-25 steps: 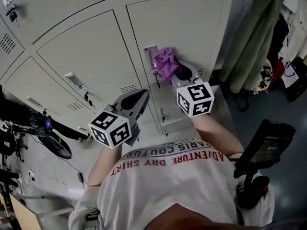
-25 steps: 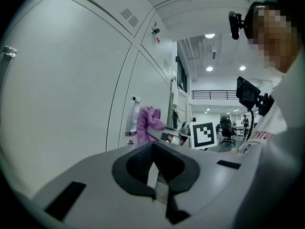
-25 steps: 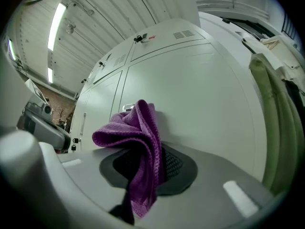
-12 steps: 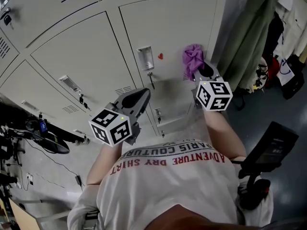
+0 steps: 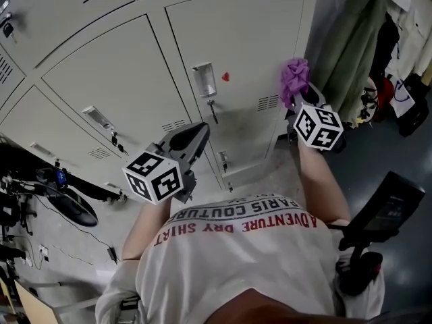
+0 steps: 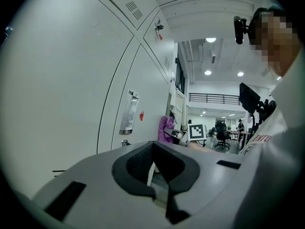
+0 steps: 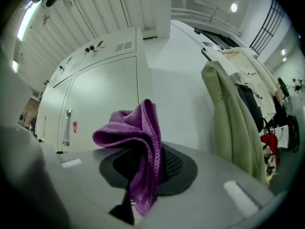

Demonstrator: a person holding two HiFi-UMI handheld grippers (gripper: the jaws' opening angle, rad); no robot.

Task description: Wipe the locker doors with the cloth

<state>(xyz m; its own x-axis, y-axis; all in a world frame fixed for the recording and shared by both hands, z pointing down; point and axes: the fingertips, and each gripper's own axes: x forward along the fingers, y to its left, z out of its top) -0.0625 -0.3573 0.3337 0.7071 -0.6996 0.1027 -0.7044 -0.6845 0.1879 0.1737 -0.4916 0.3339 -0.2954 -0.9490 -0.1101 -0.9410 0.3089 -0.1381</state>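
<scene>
The cloth (image 7: 138,142) is clamped in the right hand-held gripper (image 5: 304,105) and bunches ahead of it, at the right edge of a locker door (image 5: 243,46). Coats (image 5: 351,46) crowd the right side. Free door surface lies to the left, toward the latch (image 5: 204,79). The left hand-held gripper (image 5: 192,139) is closed on nothing and is the farther one.

Left claw (image 6: 153,168) low alongside the locker doors (image 6: 71,80)

Its dark pads (image 6: 131,163) stand almost together, with only a thin bright slit between them and nothing in it. The pale doors fill the left side; one carries a metal handle plate (image 6: 128,112) with a small red sticker (image 6: 141,115) just beside it. Farther along that door the purple cloth (image 6: 166,129) bunches at the tip of the right claw (image 6: 175,134), whose marker cube (image 6: 196,131) faces this way. A white shirt (image 6: 281,142) fills the right edge.
</scene>
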